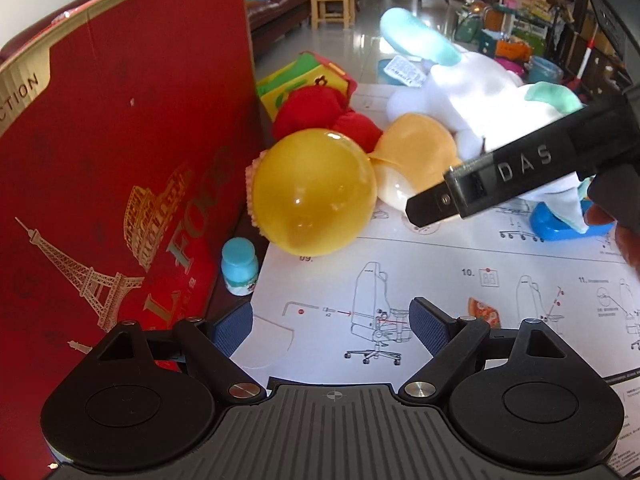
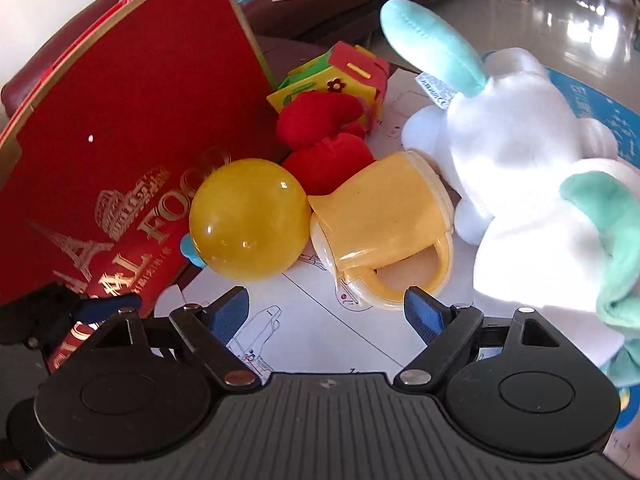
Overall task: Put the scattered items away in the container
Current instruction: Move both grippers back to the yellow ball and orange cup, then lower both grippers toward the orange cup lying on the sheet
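Partly hidden behind the yellow ball [image 2: 249, 224], a blue-capped bottle [image 1: 239, 266]; both claws gape empty.

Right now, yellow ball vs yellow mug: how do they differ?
The yellow ball is a glossy, translucent sphere; the yellow mug is opaque, roughly cylindrical, with a handle. The ball has no opening; the mug lies tipped on its side, its pale mouth facing the ball. The ball sits next to the red box; the mug lies against the white plush. Both are yellow, rest on the instruction sheet, and neither is gripped.
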Motion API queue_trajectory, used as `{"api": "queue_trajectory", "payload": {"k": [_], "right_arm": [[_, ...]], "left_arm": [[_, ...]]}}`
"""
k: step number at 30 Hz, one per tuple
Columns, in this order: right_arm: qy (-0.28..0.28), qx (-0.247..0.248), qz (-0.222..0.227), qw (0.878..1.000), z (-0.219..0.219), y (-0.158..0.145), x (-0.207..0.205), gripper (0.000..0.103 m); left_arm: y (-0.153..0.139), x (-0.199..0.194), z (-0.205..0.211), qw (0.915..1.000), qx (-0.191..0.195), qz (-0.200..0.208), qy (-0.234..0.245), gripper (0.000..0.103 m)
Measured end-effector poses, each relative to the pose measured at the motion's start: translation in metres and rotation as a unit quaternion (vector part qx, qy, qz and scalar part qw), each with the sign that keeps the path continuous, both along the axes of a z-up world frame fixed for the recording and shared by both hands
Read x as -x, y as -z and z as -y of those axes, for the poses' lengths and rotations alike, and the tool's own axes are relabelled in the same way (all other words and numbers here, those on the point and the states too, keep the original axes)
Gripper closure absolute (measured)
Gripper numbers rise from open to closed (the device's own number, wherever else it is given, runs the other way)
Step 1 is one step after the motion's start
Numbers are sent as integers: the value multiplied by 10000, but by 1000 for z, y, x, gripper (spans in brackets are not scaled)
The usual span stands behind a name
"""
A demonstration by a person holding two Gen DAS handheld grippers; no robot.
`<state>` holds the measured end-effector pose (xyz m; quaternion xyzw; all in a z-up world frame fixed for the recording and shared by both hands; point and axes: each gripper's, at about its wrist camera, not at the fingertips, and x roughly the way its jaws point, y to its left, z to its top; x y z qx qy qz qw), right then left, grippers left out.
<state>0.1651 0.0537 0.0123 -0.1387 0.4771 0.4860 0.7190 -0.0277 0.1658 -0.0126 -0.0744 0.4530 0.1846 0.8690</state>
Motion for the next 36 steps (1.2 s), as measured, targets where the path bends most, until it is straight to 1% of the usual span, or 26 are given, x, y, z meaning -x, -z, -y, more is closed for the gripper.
{"api": "queue_trajectory", "payload": {"k": [4,9,13,15,19,26,31,36], "right_arm": [[-196,16,-201,9996,-12,14,-8,16],[-324,83,-179,9993,-26,29,-14,15],[-276,109,-372,9989,-24,33,-16,15],[-299,262,-565,9976,-21,39,-14,15],[-198,272,-609,9976,-7,41,-5,13],[296,222,-1012,9942,34,43,16,13],[771,145,-1448,9863,69,41,34,13],[1053,27,-1977,9746,95,38,49,13]], "left_arm": [[5,0,-6,9997,111,-113,-167,11],[11,-1,-8,9993,162,-251,-221,11],[12,-3,-6,9991,178,-301,-236,11],[12,-4,-4,9991,162,-318,-226,11],[10,-2,1,9992,127,-328,-196,11],[1,10,14,9996,40,-246,-107,11],[-4,22,26,9997,-53,-226,-19,10],[-7,35,41,9996,-145,-215,99,10]]}}
